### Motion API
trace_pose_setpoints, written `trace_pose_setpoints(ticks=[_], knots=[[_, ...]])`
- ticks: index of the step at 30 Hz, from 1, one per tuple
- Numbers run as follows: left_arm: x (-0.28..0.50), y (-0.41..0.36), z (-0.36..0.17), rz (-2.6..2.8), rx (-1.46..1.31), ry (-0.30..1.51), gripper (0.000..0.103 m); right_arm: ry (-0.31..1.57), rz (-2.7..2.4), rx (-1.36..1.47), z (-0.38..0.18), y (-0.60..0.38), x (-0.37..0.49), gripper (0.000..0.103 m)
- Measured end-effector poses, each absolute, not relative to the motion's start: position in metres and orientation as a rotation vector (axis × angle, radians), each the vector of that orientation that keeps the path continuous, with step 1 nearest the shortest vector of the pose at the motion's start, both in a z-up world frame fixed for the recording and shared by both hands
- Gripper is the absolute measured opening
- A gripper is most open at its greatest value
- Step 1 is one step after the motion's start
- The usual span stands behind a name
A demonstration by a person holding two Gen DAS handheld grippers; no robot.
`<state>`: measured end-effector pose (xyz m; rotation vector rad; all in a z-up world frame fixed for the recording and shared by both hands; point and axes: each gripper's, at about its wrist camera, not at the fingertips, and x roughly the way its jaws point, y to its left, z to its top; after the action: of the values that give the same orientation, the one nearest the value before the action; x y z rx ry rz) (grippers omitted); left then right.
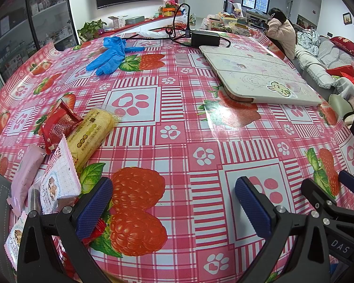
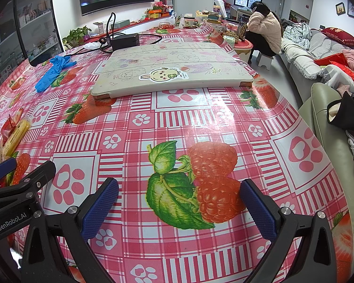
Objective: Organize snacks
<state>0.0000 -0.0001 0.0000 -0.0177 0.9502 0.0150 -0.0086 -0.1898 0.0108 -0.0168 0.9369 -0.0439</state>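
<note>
Several wrapped snacks lie in a loose pile at the left of the left wrist view: a yellow roll pack, a red packet, a pink bar and a white nut-bar pack. My left gripper stands open just right of the pile, with nothing between its fingers. My right gripper is open too, low over bare tablecloth. In the right wrist view the yellow roll pack shows at the far left edge, and the left gripper beside it.
A white tablet case with a rabbit sticker lies mid-table. Blue gloves and a black power brick with cables sit at the far side. A person sits beyond the table. A sofa borders the right edge.
</note>
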Motion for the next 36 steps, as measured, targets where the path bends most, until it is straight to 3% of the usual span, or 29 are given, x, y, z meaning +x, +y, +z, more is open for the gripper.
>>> trace_pose_setpoints(ticks=[5, 11, 18, 28, 36], knots=[[0.0, 0.0, 0.0, 0.013, -0.015, 0.955, 0.103, 0.937, -0.044, -0.017, 0.011, -0.19, -0.009, 0.103], [0.0, -0.002, 0.016, -0.026, -0.056, 1.085, 0.103, 0.937, -0.043, -0.016, 0.011, -0.19, -0.009, 0.103], [-0.086, 0.034, 0.079, -0.055, -0.04, 0.959, 0.103, 1.043, -0.008, -0.017, 0.021, -0.188, -0.019, 0.103], [-0.149, 0.105, 0.002, 0.071, -0.03, 1.148, 0.103, 1.174, 0.33, 0.077, 0.035, -0.085, -0.07, 0.103], [-0.131, 0.108, 0.003, 0.056, -0.044, 1.109, 0.103, 1.187, 0.319, -0.074, 0.026, -0.031, -0.054, 0.103]])
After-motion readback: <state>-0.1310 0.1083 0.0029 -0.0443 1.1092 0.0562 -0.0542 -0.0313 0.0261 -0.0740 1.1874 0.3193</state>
